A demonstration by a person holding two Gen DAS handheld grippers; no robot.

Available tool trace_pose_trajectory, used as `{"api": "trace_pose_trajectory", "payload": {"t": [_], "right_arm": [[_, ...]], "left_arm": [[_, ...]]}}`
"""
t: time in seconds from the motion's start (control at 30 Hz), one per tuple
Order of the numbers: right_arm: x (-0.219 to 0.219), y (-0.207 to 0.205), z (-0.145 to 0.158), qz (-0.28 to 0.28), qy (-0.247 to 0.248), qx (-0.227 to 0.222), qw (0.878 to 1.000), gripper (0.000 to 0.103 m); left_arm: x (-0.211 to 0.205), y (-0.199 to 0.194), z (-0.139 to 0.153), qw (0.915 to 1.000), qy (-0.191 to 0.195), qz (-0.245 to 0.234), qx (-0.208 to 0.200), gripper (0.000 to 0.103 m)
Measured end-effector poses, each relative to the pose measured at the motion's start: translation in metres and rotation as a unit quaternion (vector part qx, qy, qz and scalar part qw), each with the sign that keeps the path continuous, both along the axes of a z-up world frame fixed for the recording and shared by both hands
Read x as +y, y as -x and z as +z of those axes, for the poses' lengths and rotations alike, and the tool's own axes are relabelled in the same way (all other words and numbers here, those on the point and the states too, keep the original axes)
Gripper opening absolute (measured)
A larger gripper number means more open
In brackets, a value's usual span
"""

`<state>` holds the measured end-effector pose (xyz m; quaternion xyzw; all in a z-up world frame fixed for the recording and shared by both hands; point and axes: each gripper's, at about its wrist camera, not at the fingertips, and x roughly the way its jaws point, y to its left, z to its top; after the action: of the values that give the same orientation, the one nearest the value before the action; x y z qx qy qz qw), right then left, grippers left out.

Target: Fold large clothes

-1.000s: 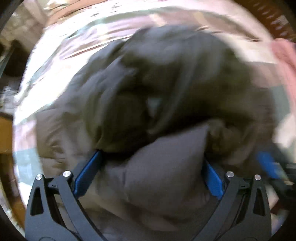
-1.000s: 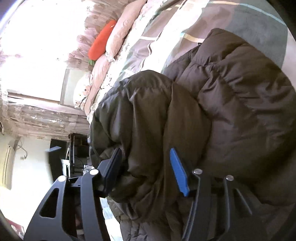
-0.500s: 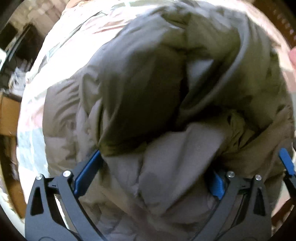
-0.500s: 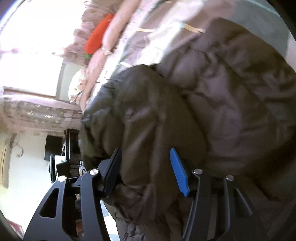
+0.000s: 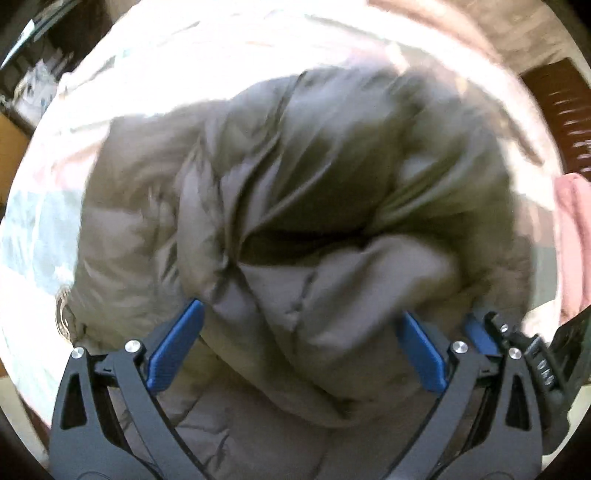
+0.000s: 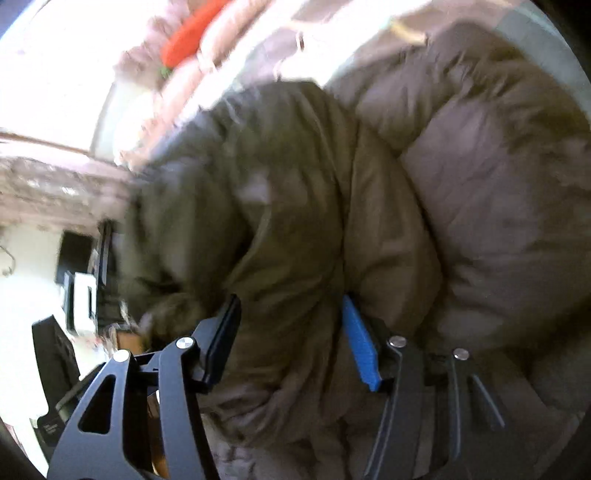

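A large olive-grey puffer jacket (image 5: pixel 295 177) lies bunched on a pale bed and fills both views; in the right wrist view it (image 6: pixel 461 177) spreads to the right. My left gripper (image 5: pixel 299 343) has its jaws wide apart around a thick fold of the jacket (image 5: pixel 325 295). My right gripper (image 6: pixel 291 332) has its jaws closed on another thick fold of the jacket (image 6: pixel 288 229), held between the blue pads. The right gripper's blue pad (image 5: pixel 476 332) shows at the lower right of the left wrist view. Both views are motion-blurred.
The pale patterned bedspread (image 5: pixel 44 221) surrounds the jacket. A pink cloth (image 5: pixel 572 236) lies at the bed's right side. Pillows and an orange-red cushion (image 6: pixel 192 29) line the far side. Dark furniture (image 6: pixel 77 258) stands beyond the bed on the left.
Both grippers moved with the jacket bunched between their jaws. The jacket's upper fold has dropped lower and flatter on the bed. The right gripper now sits close beside the left one.
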<state>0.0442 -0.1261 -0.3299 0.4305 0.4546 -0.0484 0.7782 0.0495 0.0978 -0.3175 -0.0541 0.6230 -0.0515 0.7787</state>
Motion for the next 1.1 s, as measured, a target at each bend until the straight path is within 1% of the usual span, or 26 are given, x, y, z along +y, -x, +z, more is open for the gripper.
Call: {"api": "trace_pose_trajectory", "payload": {"t": [0.07,0.13,0.2,0.23,0.3,0.33,0.37,0.4,0.43,0.47,0.5,0.57,0.63,0.7,0.77,0.8,0.87,0.93,1.0,1.03,1.07,1.1], "right_arm": [[-0.002,0.006,0.019,-0.013,0.021,-0.026,0.999,0.065],[-0.003,0.007,0.033,-0.021,0.036,-0.047,0.998,0.066],[-0.004,0.001,0.04,-0.015,0.053,-0.05,0.997,0.067],[-0.006,-0.002,0.042,-0.01,0.06,-0.048,0.997,0.067],[0.0,-0.009,0.037,0.009,0.065,-0.039,0.997,0.067],[0.001,-0.015,0.03,0.022,0.067,-0.022,0.997,0.067],[0.006,-0.022,0.016,0.037,0.072,0.009,0.997,0.067],[0.01,-0.023,0.004,0.044,0.071,0.026,0.996,0.067],[0.013,-0.024,-0.008,0.05,0.065,0.042,0.996,0.067],[0.018,-0.024,-0.018,0.058,0.07,0.054,0.994,0.067],[0.021,-0.024,-0.022,0.063,0.086,0.055,0.993,0.067],[0.024,-0.024,-0.023,0.071,0.101,0.054,0.991,0.067],[0.02,-0.025,-0.024,0.074,0.091,0.058,0.991,0.067],[0.014,-0.027,-0.022,0.071,0.077,0.058,0.993,0.067],[0.003,-0.027,-0.015,0.06,0.073,0.049,0.994,0.067],[-0.001,-0.022,-0.007,0.048,0.079,0.035,0.995,0.067],[-0.012,-0.008,0.015,0.015,0.103,0.0,0.995,0.067],[-0.027,0.003,0.037,-0.019,0.134,-0.024,0.99,0.07],[-0.045,0.004,0.041,-0.04,0.152,-0.018,0.987,0.07],[-0.057,0.001,0.036,-0.046,0.158,-0.003,0.986,0.07],[-0.063,0.0,0.033,-0.048,0.16,0.007,0.986,0.07],[-0.073,-0.001,0.024,-0.053,0.16,0.025,0.985,0.07]], "left_arm": [[-0.009,0.001,0.026,0.9989,0.011,-0.016,-0.042,0.101],[-0.016,-0.005,0.043,0.9965,0.019,-0.027,-0.077,0.101],[-0.027,-0.016,0.053,0.994,0.023,-0.039,-0.099,0.101],[-0.038,-0.022,0.055,0.9939,0.019,-0.042,-0.1,0.101],[-0.046,-0.037,0.051,0.9947,0.03,-0.044,-0.088,0.101],[-0.054,-0.048,0.045,0.9951,0.039,-0.05,-0.075,0.101],[-0.06,-0.057,0.036,0.9958,0.035,-0.056,-0.064,0.101],[-0.068,-0.061,0.028,0.997,0.021,-0.054,-0.051,0.101],[-0.074,-0.069,0.014,0.9982,0.002,-0.052,-0.032,0.101],[-0.079,-0.074,0.001,0.9982,-0.008,-0.057,-0.017,0.101],[-0.082,-0.077,-0.008,0.9979,-0.017,-0.062,-0.01,0.101],[-0.089,-0.08,-0.026,0.996,-0.05,-0.074,-0.001,0.101],[-0.092,-0.083,-0.04,0.994,-0.071,-0.083,0.002,0.101],[-0.092,-0.083,-0.05,0.9936,-0.081,-0.078,0.013,0.101],[-0.092,-0.086,-0.044,0.9942,-0.083,-0.067,0.016,0.101],[-0.092,-0.086,-0.04,0.9949,-0.078,-0.062,0.013,0.101],[-0.093,-0.078,-0.021,0.9975,-0.048,-0.051,-0.008,0.101],[-0.098,-0.065,0.0,0.9976,-0.022,-0.052,-0.039,0.101],[-0.104,-0.052,0.016,0.996,-0.007,-0.06,-0.066,0.101],[-0.111,-0.044,0.022,0.9942,0.002,-0.072,-0.08,0.101],[-0.118,-0.038,0.024,0.9931,0.004,-0.082,-0.083,0.101],[-0.128,-0.032,0.018,0.9917,0.0,-0.101,-0.079,0.101]]}}
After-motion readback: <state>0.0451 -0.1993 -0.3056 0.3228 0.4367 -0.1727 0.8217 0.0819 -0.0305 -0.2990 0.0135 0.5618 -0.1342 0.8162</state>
